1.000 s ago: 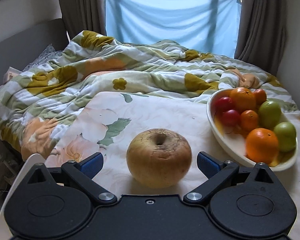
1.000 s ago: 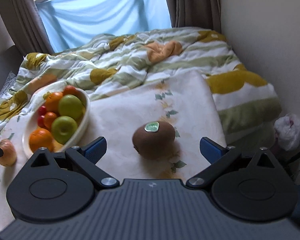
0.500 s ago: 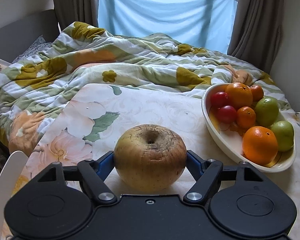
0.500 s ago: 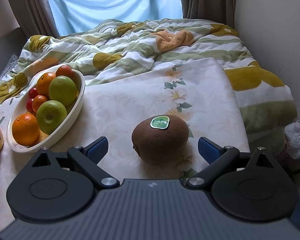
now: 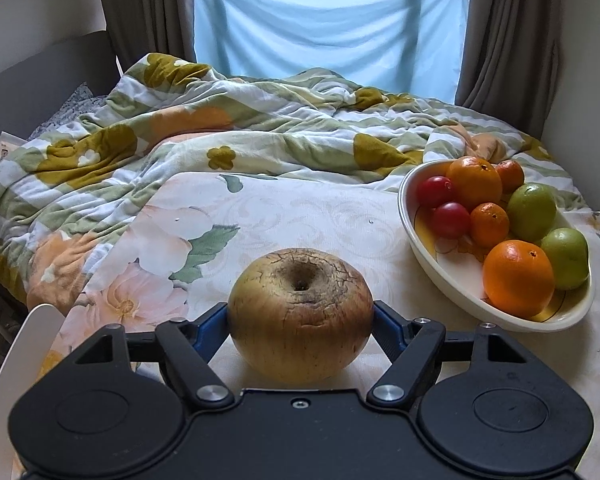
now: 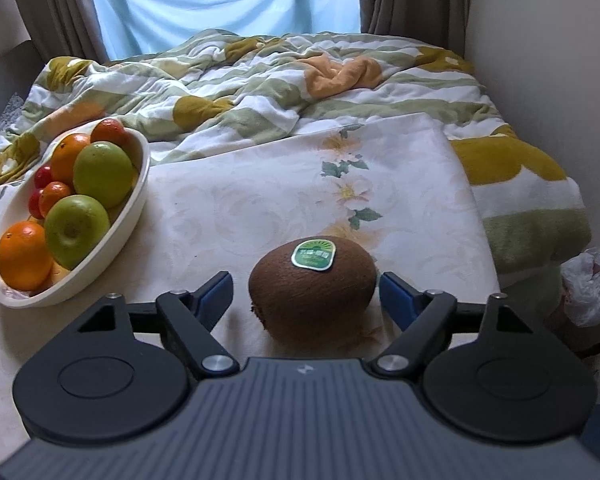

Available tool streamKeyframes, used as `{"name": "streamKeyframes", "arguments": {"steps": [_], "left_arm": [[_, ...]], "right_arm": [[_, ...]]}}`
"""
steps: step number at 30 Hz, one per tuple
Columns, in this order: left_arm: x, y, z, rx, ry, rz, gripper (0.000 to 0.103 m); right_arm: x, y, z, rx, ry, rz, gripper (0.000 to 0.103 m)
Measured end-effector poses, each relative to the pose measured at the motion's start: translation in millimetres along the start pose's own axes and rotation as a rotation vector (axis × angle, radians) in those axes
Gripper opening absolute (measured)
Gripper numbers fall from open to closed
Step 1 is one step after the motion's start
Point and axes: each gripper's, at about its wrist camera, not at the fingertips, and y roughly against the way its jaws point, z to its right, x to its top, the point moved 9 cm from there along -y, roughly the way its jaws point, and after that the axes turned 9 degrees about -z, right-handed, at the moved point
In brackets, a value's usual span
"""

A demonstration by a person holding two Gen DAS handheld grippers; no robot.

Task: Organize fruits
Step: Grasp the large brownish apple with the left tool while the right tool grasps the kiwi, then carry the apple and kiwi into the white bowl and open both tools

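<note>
My left gripper [image 5: 300, 320] is shut on a wrinkled yellow-brown apple [image 5: 300, 312] that rests on the floral tablecloth [image 5: 308, 216]. A white oval bowl [image 5: 432, 264] with oranges, green apples and small red fruits sits to its right. In the right wrist view my right gripper [image 6: 306, 292] is open around a brown kiwi [image 6: 312, 288] with a green sticker; the right pad is close to the kiwi and a gap shows on the left. The same bowl [image 6: 132, 208] lies to its left.
A rumpled flowered quilt [image 5: 220, 128] covers the bed behind the table. Curtains and a blue sheet hang at the window [image 5: 328, 32]. A white chair edge [image 5: 24, 344] is at the left. A wall [image 6: 548, 80] and a plastic bag [image 6: 588, 284] are at the right.
My left gripper closed on the apple and holds it. My right gripper moved forward around the kiwi and its jaws narrowed.
</note>
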Motion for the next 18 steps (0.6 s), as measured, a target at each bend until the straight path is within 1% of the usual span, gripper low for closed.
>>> {"name": "streamKeyframes", "arguments": {"steps": [1,2,6,10,18], "left_arm": [[-0.4,1.1,-0.4,0.0,0.003,0.003,0.079],[-1.1,2.7,0.1,-0.001,0.005,0.006,0.079],[-3.0,9.5,1.2,-0.005,0.01,0.006,0.079],[-2.2,21.7,1.0,-0.016,0.024,0.017,0.079],[0.5,54.2,5.7,-0.038,0.023,0.044,0.079]], "right_arm": [[0.6,-0.3,0.4,-0.008,0.005,0.002,0.081],[1.3,-0.2,0.5,-0.016,0.013,0.004,0.08],[1.6,-0.1,-0.3,-0.022,0.018,-0.005,0.08],[1.1,4.3,-3.4,-0.002,0.014,-0.014,0.079],[5.7,29.5,-14.4,0.002,0.035,0.013,0.079]]}}
